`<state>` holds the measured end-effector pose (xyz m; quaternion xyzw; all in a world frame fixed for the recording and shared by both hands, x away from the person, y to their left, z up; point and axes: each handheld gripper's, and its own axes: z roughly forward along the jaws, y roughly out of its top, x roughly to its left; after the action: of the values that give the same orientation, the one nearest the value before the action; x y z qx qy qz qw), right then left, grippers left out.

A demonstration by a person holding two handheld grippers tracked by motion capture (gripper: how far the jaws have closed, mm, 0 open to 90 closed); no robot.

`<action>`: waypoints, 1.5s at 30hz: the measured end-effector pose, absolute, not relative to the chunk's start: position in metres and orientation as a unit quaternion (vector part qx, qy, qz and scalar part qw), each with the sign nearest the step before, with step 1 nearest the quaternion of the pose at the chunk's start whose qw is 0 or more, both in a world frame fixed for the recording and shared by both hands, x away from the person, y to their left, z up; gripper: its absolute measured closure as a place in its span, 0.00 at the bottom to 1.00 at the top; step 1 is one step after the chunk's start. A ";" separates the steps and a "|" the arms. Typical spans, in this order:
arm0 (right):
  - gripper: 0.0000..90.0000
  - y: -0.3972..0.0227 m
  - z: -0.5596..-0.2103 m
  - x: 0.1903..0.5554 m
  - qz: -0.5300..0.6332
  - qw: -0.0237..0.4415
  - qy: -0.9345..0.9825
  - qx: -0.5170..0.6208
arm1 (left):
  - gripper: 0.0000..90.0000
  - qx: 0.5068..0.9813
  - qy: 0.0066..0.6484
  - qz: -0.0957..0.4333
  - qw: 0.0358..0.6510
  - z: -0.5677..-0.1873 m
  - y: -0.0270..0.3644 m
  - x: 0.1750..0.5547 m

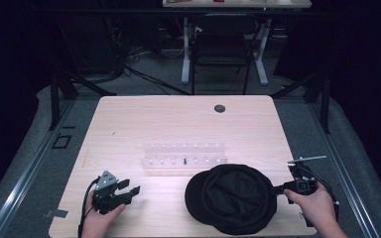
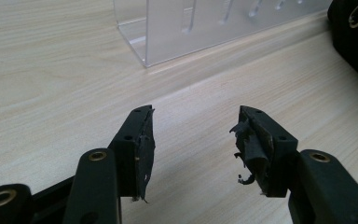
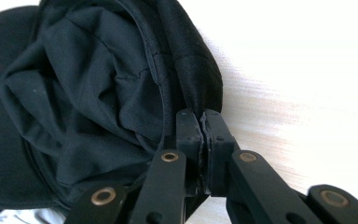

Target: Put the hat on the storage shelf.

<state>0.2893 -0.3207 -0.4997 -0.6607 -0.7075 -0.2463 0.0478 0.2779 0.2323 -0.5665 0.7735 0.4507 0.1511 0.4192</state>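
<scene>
Jaws on the right gripper [image 3: 201,122] are pinched tight on the rim of the black cap [image 1: 233,198], at its right edge. Cap lies crown down, one of it, front-centre of the table [image 1: 129,119], brim twd the left. Left gripper [image 2: 195,133] sits w/ jaws spread, nothing betw them, hovering low over bare wood at front left, well apart from the cap. Behind the cap: one clear acrylic rack [image 1: 184,155], two rows of pegs. One small round metal emblem [image 2: 356,15] on the cap, can't read it. No other writing legible.
</scene>
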 end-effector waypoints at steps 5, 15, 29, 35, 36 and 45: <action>0.92 -0.312 -0.496 0.299 -0.210 0.048 -0.731 -0.647 | 0.52 0.776 0.448 0.151 0.418 -0.567 0.232 0.278; 0.90 -0.305 -0.500 0.314 -0.172 0.050 -0.748 -0.639 | 0.52 0.775 0.449 0.152 0.418 -0.567 0.232 0.278; 0.87 -0.308 -0.513 0.323 -0.160 0.070 -0.752 -0.636 | 0.52 0.776 0.448 0.150 0.417 -0.567 0.232 0.279; 0.89 -0.307 -0.520 0.325 -0.165 0.075 -0.743 -0.644 | 0.52 0.776 0.450 0.148 0.417 -0.567 0.231 0.279; 0.89 -0.309 -0.520 0.326 -0.159 0.083 -0.749 -0.638 | 0.52 0.776 0.450 0.148 0.417 -0.567 0.231 0.279; 0.96 -0.306 -0.517 0.325 -0.155 0.089 -0.752 -0.634 | 0.52 0.775 0.450 0.147 0.418 -0.568 0.231 0.279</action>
<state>0.3249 -0.3062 -0.5171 -0.6343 -0.7521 -0.1553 0.0886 0.2790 0.2313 -0.5676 0.7753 0.4501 0.1475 0.4179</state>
